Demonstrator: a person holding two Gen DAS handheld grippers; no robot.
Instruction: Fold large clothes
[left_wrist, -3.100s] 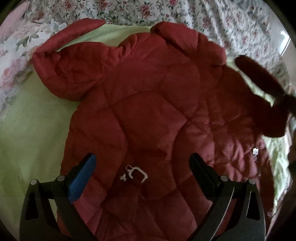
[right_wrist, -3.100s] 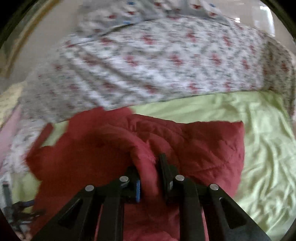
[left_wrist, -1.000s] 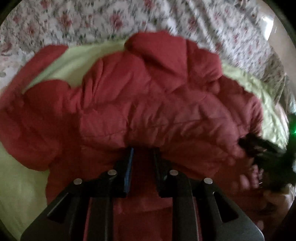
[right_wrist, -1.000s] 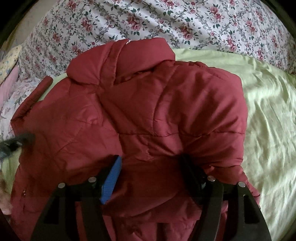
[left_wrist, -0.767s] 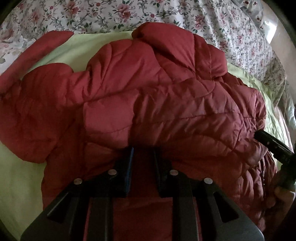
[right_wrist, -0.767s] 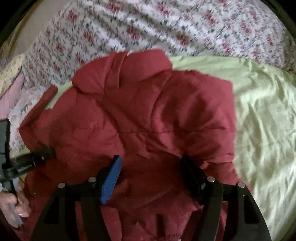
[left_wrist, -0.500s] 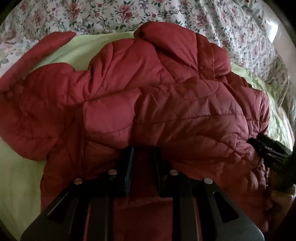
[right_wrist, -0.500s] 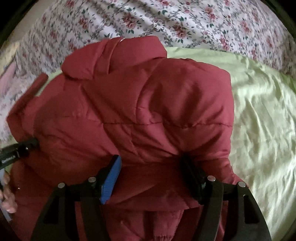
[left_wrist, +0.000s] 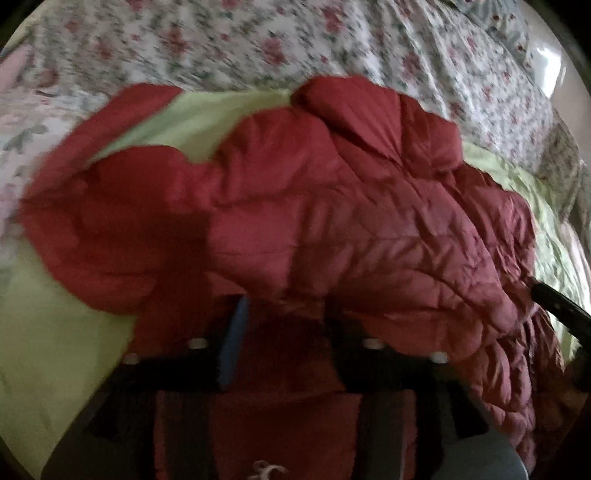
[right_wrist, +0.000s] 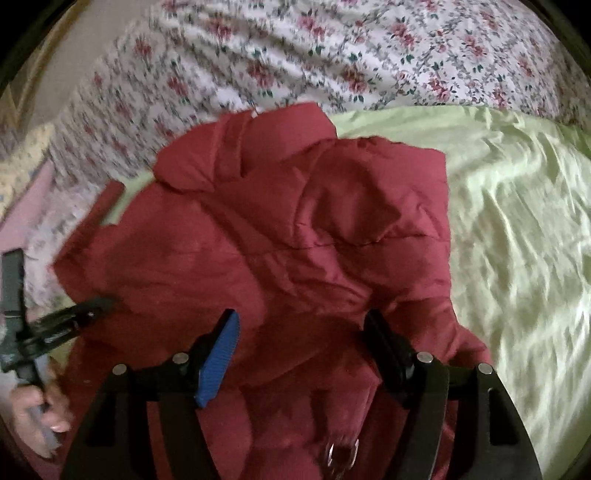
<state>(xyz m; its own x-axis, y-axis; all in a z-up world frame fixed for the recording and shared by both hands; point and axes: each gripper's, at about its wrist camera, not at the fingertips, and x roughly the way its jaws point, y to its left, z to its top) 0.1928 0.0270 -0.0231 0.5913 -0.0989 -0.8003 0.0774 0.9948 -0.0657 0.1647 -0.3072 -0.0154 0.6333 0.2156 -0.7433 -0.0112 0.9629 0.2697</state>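
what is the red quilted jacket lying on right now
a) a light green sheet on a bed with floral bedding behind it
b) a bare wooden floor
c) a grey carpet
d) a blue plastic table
a: in the right wrist view the red quilted jacket lies on a light green sheet, with floral bedding just beyond its collar; the left wrist view shows the same.

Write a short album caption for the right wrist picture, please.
Open right gripper above a puffy red jacket on a pale green sheet, flowered bedspread behind.
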